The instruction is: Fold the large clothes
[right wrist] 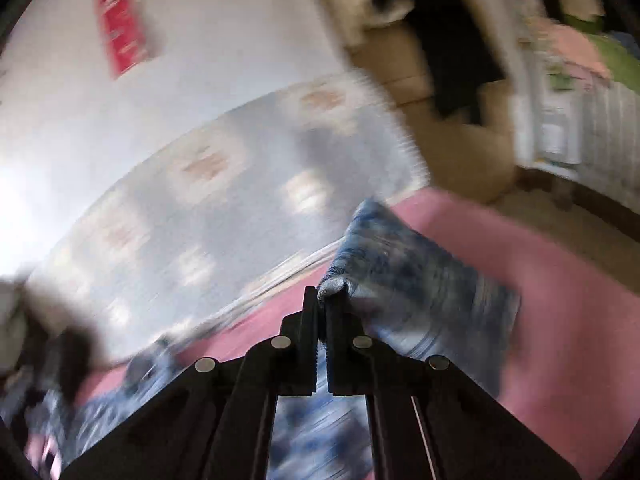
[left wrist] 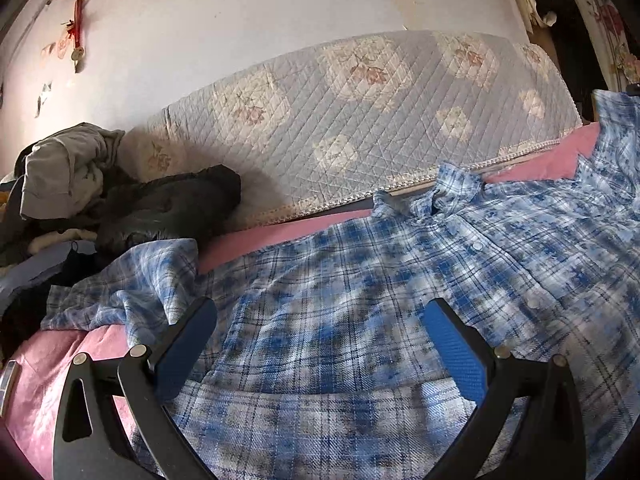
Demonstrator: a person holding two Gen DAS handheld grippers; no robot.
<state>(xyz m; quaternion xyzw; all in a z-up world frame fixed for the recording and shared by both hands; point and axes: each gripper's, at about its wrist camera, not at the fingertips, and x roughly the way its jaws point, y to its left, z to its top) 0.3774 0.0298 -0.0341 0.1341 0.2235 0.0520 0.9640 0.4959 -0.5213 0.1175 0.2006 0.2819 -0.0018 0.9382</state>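
Blue plaid fabric fills the space under the left tool (left wrist: 320, 320), whose blue-padded fingers (left wrist: 184, 344) stand wide apart above the shirt (left wrist: 360, 280) without touching it. That shirt lies front-up on the pink bed sheet (left wrist: 280, 232), buttoned, its collar (left wrist: 436, 196) toward the quilted headboard cover (left wrist: 360, 112) and its hem toward the camera — so its long axis runs from the near edge of the bed to the far one. One sleeve (left wrist: 132, 280) is bunched at the left beside a pile of dark clothes (left wrist: 120, 208). In the blurred right wrist view, the right tool (right wrist: 320, 312) is clamped together on a bunched edge of the shirt (right wrist: 400, 272), which rises off the sheet (right wrist: 540, 280).

To fold well, I judge the pinched side should travel across the body parallel to the button line, while the left tool pins the middle flat so the fabric doesn't drag.
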